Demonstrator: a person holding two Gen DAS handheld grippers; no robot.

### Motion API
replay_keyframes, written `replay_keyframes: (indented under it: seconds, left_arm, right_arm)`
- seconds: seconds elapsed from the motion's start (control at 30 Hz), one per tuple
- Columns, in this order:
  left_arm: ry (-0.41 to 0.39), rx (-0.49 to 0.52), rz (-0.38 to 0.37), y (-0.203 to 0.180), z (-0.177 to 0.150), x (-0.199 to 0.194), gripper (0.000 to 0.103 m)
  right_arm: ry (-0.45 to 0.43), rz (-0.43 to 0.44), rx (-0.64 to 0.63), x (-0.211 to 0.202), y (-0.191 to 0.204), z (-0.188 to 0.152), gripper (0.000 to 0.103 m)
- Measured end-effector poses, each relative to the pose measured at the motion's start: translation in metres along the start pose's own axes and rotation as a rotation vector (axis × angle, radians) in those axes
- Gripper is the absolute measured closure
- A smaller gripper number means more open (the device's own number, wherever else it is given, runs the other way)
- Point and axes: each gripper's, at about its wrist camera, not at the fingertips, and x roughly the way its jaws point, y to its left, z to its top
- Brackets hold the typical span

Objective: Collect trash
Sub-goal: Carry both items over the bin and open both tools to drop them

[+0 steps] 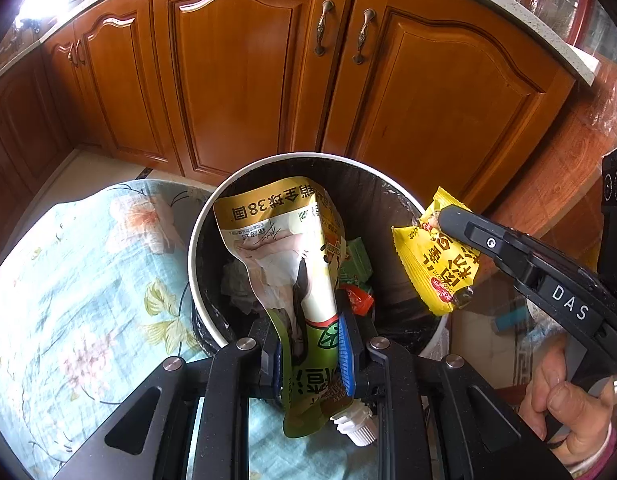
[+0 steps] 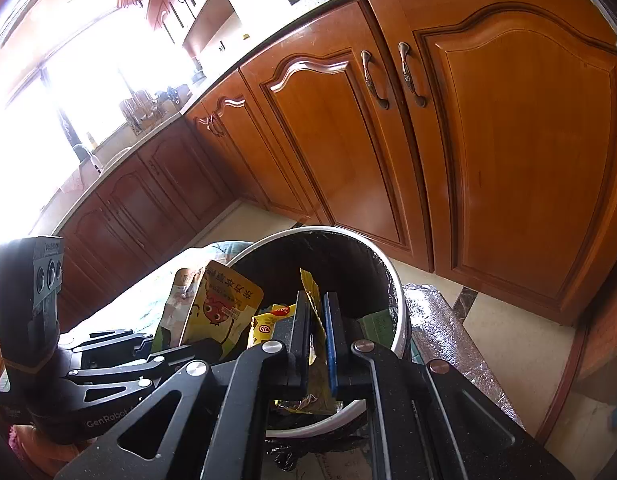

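Yellow-green foil of the drink pouch [image 1: 284,264] is pinched tight in the left gripper [image 1: 310,350], hanging over the black-lined trash bin [image 1: 196,248] beside the floral cloth [image 1: 68,280], while the right gripper [image 2: 317,344] is clamped on a yellow snack wrapper [image 1: 436,256] at the bin's rim. The step looks like the drop. Best carry each piece well inside the rim, then let the jaws part fully, since the limp pouch may cling to a pad.

We see a round white-rimmed trash bin [image 1: 196,240] with a black liner, holding crumpled paper, a green pack and a red scrap. A flattened green-and-gold spouted drink pouch [image 1: 284,264] hangs over its opening, cap end toward us. A yellow snack wrapper [image 1: 432,264] is poised at the bin's right rim.
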Motion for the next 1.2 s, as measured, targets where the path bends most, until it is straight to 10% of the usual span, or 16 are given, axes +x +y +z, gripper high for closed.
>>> replay_keyframes:
  seconds: [0.73,1.2]
  left_arm:
    - [0.0,-0.018,-0.005,-0.002,0.024,0.01,0.081]
    - [-0.062,-0.041,0.008,0.003,0.008,-0.021,0.046]
  right_arm:
    - [0.038,-0.032,0.007,0.017,0.0,0.004,0.096]
    - [-0.001,0.008,0.068,0.003,-0.004,0.007,0.048]
